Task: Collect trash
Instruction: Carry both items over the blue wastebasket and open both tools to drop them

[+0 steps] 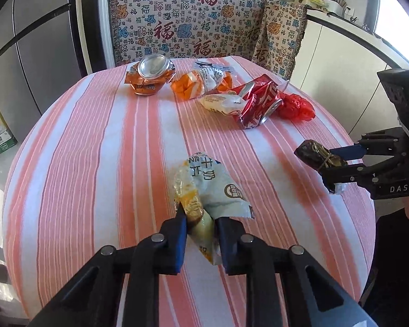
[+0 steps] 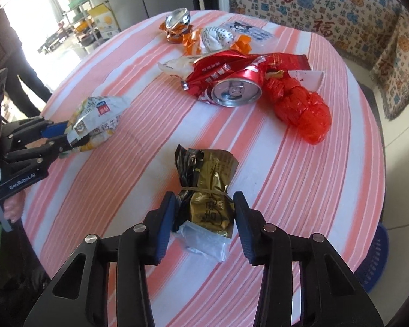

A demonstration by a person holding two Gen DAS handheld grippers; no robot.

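A pale blue and yellow milk wrapper (image 1: 204, 190) is pinched between the fingers of the left tool (image 1: 199, 218), and a crumpled black-and-gold packet (image 2: 204, 190) tied with a rubber band is gripped by the right tool (image 2: 204, 212). Farther back on the desk (image 1: 95, 150) are seen a crushed orange can (image 1: 150, 75), an orange wrapper (image 1: 199, 81), a crushed red can (image 2: 231, 87) and a knotted red bag (image 2: 302, 109).

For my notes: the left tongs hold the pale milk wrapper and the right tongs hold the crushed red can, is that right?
Not quite: the right tongs hold a gold packet, per the right wrist view. The red can lies on the table. The left tongs do hold the milk wrapper.
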